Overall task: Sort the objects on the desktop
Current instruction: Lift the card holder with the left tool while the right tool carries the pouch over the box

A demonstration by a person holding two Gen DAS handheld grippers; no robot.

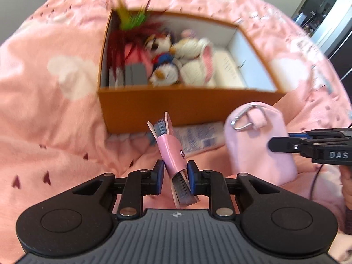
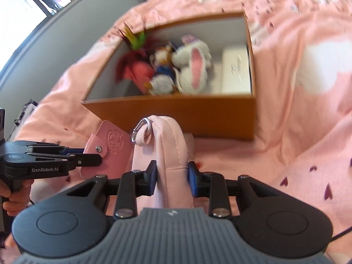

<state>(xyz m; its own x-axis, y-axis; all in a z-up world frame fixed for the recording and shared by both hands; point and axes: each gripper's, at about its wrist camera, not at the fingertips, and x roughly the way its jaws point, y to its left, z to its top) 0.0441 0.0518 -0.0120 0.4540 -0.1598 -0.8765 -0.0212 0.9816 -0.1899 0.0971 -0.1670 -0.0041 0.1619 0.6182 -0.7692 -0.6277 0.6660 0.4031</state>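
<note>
Left gripper (image 1: 175, 174) clamped on a pink key case (image 1: 170, 151), pads pressing its sides, case tilted, grey leaves fanning out at both ends. Right gripper (image 2: 172, 175) pinching a pale pink pouch (image 2: 169, 154) across its width, carabiner (image 2: 142, 129) at the top corner. Both held just in front of an orange box (image 1: 167, 107), case left of pouch, nearly touching. Inside the box: feather toy (image 1: 129, 19), plush duck (image 1: 162, 61), plush rabbit (image 1: 195, 66), white case (image 2: 236, 70), grey block (image 1: 134, 73). White packet (image 1: 198, 138) lying by the box's near wall. Pink blanket (image 1: 55, 121) underneath everything.
</note>
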